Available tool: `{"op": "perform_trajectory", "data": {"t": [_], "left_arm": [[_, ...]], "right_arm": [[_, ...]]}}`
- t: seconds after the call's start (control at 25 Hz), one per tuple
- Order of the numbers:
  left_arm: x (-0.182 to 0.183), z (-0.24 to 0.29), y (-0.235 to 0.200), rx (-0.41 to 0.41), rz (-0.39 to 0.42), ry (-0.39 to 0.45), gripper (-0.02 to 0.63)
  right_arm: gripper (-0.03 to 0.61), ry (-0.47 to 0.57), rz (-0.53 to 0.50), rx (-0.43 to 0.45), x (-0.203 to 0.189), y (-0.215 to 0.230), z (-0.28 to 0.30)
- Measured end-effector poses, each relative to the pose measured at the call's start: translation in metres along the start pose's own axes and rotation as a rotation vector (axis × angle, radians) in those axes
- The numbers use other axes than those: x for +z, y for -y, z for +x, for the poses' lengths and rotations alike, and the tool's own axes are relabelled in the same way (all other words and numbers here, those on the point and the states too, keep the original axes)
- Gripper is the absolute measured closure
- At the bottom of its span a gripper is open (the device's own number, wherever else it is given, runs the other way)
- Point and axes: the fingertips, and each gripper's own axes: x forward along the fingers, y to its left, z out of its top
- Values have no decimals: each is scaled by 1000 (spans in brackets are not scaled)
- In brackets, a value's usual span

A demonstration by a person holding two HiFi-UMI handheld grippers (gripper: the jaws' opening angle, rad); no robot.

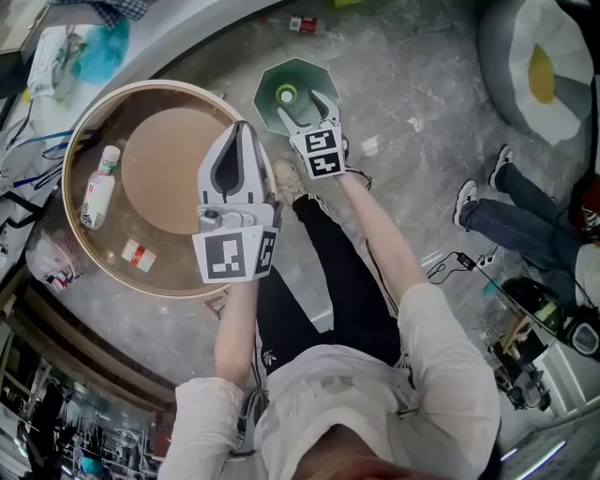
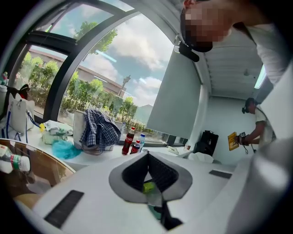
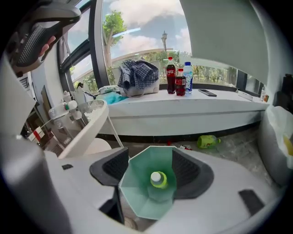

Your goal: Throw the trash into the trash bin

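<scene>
The green eight-sided trash bin (image 1: 309, 75) stands on the floor just past the round glass table (image 1: 75, 150). Inside it lies a green bottle (image 1: 286, 94) with a pale cap (image 3: 158, 179). My right gripper (image 1: 302, 105) hangs open over the bin's mouth, and the bin (image 3: 142, 192) shows between its empty jaws (image 3: 151, 167). My left gripper (image 1: 242, 128) is shut and holds nothing, level over the table's right rim (image 2: 147, 156). A white labelled bottle (image 1: 98, 187) and a small red-and-white packet (image 1: 139, 255) lie on the table.
A green bottle (image 3: 208, 140) and a small red-labelled piece (image 1: 302, 24) lie on the floor beyond the bin. A window ledge holds cola bottles (image 3: 170, 75) and a checked cloth (image 3: 137, 73). A seated person's legs (image 1: 506, 211) and a big egg-patterned cushion (image 1: 539, 56) are at the right.
</scene>
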Motion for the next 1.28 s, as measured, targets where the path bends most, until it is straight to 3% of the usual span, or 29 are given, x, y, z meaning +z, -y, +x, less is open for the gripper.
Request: {"op": "perform_trajectory", "data": {"t": [0.2, 0.32, 0.48, 0.52, 0.56, 0.6, 0.72, 0.88, 1.08, 1.28], "left_arm": [[67, -12, 8, -14, 16, 49, 603], [120, -25, 16, -23, 24, 97, 603], [189, -61, 17, 4, 4, 134, 603], [205, -72, 18, 12, 4, 141, 603], [221, -84, 19, 15, 13, 148, 603], [237, -97, 21, 16, 27, 156, 603], [276, -135, 23, 31, 71, 194, 603], [333, -172, 21, 34, 134, 289, 603], [383, -224, 7, 76, 172, 395, 603], [404, -265, -18, 143, 186, 445, 603]], "right_arm": [[291, 11, 10, 26, 59, -19, -44], [291, 108, -48, -7, 131, -30, -88], [297, 255, -41, -1, 226, -67, -167], [343, 289, -34, -8, 246, -78, -190], [468, 320, -31, -34, 266, -88, -213], [554, 349, -37, -68, 284, -98, -236], [563, 448, -60, -103, 337, -138, -297], [565, 628, -63, -11, 412, -198, -361], [565, 738, -131, 61, 454, -261, -411], [565, 780, -165, 141, 463, -311, -428]]}}
